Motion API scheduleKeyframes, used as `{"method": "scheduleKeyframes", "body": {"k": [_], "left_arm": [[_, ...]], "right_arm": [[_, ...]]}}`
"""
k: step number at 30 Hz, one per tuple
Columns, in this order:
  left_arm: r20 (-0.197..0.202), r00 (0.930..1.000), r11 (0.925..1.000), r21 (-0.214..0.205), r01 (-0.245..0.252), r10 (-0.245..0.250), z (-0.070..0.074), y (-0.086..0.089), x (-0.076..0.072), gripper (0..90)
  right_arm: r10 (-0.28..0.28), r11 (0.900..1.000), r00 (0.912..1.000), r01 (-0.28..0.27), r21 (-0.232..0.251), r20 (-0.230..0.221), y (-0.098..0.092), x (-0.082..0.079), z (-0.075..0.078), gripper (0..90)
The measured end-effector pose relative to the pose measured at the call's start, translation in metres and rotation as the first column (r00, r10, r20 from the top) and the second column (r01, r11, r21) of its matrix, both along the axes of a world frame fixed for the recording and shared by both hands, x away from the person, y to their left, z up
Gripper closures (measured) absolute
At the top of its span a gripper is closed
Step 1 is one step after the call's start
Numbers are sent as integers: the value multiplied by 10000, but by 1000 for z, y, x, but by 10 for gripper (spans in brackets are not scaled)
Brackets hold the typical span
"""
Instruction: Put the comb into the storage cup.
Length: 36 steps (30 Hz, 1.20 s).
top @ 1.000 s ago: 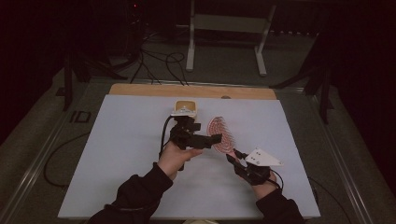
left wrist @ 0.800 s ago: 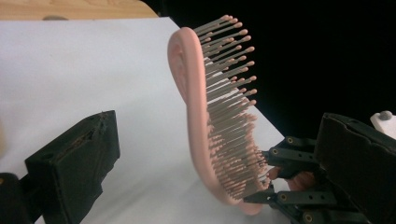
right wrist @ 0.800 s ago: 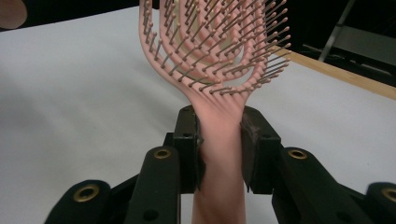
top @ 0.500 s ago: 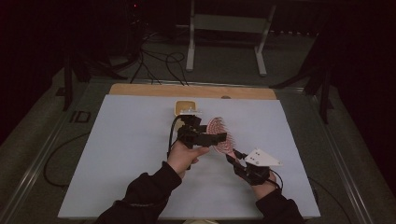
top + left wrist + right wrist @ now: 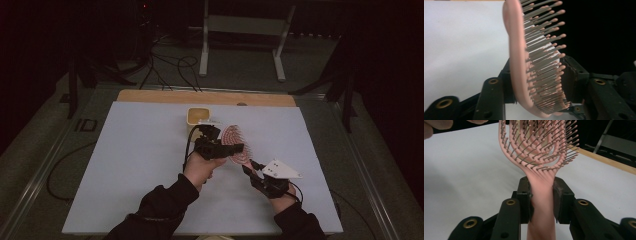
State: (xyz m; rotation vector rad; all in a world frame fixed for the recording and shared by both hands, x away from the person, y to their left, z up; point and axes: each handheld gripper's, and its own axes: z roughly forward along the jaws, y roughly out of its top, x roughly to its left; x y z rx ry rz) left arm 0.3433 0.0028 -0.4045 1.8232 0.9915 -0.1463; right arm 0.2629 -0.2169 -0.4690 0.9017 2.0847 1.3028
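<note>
1. The pink hairbrush (image 5: 237, 145) was held above the counter (image 5: 140, 150), just right of the yellow cup (image 5: 198, 116).
2. The right tongs (image 5: 541, 195) pinched its handle.
3. The left tongs (image 5: 536, 82), which had just been closing, clamped the head from back to bristle tips (image 5: 559, 53).

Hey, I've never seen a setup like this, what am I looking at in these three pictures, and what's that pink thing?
A person sits at a white table, holding a hand-held clamp tool in each hand. The high view looks down from above; the other two pictures come from small cameras riding on each tool, looking along its black jaws.

The pink thing is a hairbrush. The right gripper clamps its handle. The left gripper has just been closing on the brush head, one jaw behind its back, the other against the bristle tips.

A small yellowish cup stands on the table just beyond the hands.
</note>
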Motion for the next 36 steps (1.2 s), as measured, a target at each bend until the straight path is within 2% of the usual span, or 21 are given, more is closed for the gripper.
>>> {"method": "scheduleKeyframes", "body": {"k": [3,10,19,20,21,25,28,30,31,36], "left_arm": [[-220,9996,9995,-281,163,-169,0,0,0,596],[-261,9993,9973,-694,253,-272,2,0,-1,642],[-3,9992,9972,-631,390,-391,8,-1,-4,651],[136,9990,9976,-543,436,-429,10,-2,-5,651],[199,9986,9976,-480,509,-500,11,-2,-5,651],[518,9959,9964,-378,757,-737,17,-4,-7,651],[737,9937,9957,-328,870,-844,22,-4,-9,651],[759,9934,9955,-309,891,-865,22,-3,-9,651],[909,9920,9957,-208,898,-876,25,-3,-9,651],[992,9910,9957,-117,914,-898,28,1,-9,651]], "right_arm": [[-32,10000,10000,32,-18,-17,0,0,0,703],[-48,10000,10000,48,55,-7,-1,0,0,703],[53,9996,10000,-54,277,21,-2,1,1,693],[131,9993,9999,-132,344,24,-3,1,2,652],[246,9987,9997,-246,457,12,-3,3,1,531],[314,9981,9995,-308,527,-91,-3,4,1,350],[303,9977,9994,-293,618,-161,-2,4,0,247],[336,9971,9991,-319,692,-240,-2,4,-1,229],[594,9952,9976,-563,801,-364,-2,4,-2,139],[795,9935,9954,-748,861,-533,-3,4,-2,110]]}}
